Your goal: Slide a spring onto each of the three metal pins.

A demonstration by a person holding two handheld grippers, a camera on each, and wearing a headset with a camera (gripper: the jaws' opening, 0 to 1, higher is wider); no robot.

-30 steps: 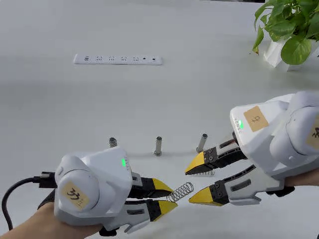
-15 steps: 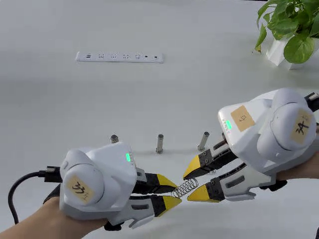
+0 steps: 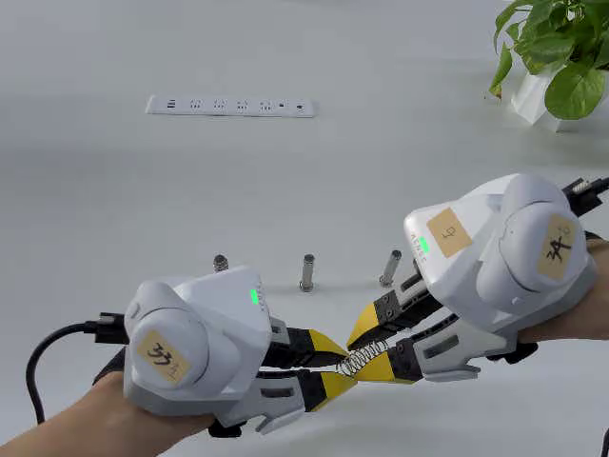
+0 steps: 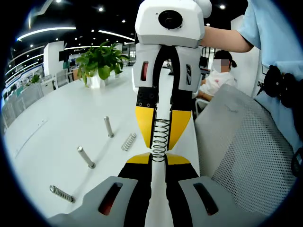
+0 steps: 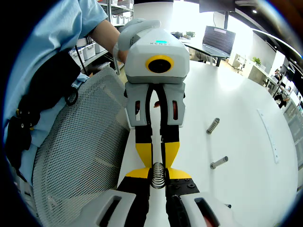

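Standing beside the white desk (image 3: 114,209), what matters is a short bare-steel coil spring (image 3: 365,357) strung in the air between the two tools. The left gripper (image 4: 157,159) has its yellow-tipped fingers (image 3: 319,345) pinched together on one end. The right gripper (image 5: 157,171) faces it nose to nose, its yellow fingers (image 4: 143,124) sitting either side of the other end. They are only narrowly apart, and I cannot tell whether they are pressing on the coils.

The spring's long axis runs straight from one gripper to the other, low and roughly level, more or less along the row of three small metal pins that stand on the desk just beyond the fingers. The left-hand pin (image 3: 221,264) already wears a spring. The middle pin (image 3: 307,272) and the right-hand pin (image 3: 390,268), which leans a little, are bare. A second loose spring (image 4: 128,141) lies on the desk close to the right-hand pin.

The right gripper is the nearer one to both bare pins. As I see it, the spring would have to be turned from lying across to pointing down a pin's shaft, its open end leading, before it could slide on.
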